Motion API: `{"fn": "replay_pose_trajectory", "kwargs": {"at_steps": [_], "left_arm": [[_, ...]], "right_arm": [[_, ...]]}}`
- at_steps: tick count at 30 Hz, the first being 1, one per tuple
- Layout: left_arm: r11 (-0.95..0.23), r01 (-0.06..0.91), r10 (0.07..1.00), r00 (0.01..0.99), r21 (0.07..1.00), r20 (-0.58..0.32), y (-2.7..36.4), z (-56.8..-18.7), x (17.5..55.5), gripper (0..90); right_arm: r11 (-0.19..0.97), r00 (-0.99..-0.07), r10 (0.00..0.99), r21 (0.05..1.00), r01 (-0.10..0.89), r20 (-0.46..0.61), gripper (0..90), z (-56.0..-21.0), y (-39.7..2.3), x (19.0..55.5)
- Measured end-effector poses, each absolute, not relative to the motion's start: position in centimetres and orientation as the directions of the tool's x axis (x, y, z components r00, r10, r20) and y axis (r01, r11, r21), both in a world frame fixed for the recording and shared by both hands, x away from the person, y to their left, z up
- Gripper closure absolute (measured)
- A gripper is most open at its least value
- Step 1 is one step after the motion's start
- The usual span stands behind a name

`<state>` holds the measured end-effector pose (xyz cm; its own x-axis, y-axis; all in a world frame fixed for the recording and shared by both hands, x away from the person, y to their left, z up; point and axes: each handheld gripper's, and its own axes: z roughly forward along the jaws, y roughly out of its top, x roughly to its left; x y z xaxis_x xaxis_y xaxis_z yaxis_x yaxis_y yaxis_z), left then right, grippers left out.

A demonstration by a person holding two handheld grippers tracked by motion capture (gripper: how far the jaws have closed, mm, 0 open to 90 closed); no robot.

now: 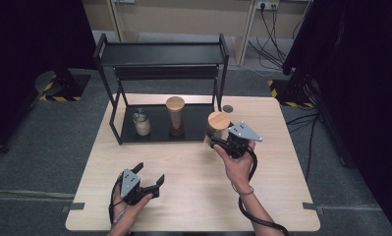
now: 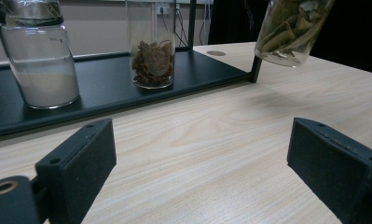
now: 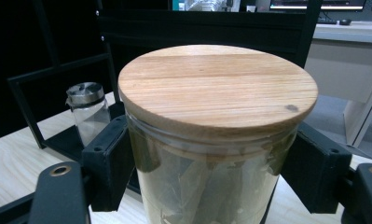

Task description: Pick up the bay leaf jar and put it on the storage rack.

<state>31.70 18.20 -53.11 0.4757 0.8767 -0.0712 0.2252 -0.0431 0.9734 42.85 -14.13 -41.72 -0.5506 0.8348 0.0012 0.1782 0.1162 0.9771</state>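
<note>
Right gripper view, nearest first: the right gripper has its jaws clamped on the glass body of the leaf jar, just under the round wooden lid. The jar hangs tilted and clear of the bench, at the front right corner of the black rack, as the left gripper view shows.

Judging by that pose, the step in hand is carrying the jar relative to the rack's bottom tray. To do it well, I would level the jar before it crosses the tray lip, keep it clear of the rack's corner post, and set the base flat in the free spot on the tray's right end, beside the tall jar of brown dried pieces. The jar of white powder stands at the tray's left end, well apart.

The left gripper rests in front of the rack with jaws spread wide and nothing between them.

No brand, label or readable writing shows on any jar, on the lid or on the rack.
</note>
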Motion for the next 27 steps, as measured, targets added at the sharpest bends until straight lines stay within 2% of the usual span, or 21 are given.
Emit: {"fn": "replay_pose_trajectory", "kwargs": {"at_steps": [27], "left_arm": [[-0.046, 0.222, 0.876, 0.478, 0.974, -0.068, 18.2, -53.1, 31.7, 7.4]], "right_arm": [[0.117, -0.55, 0.835, 0.974, 0.196, 0.01, 25.3, -41.5, -11.7, 45.3]]}}
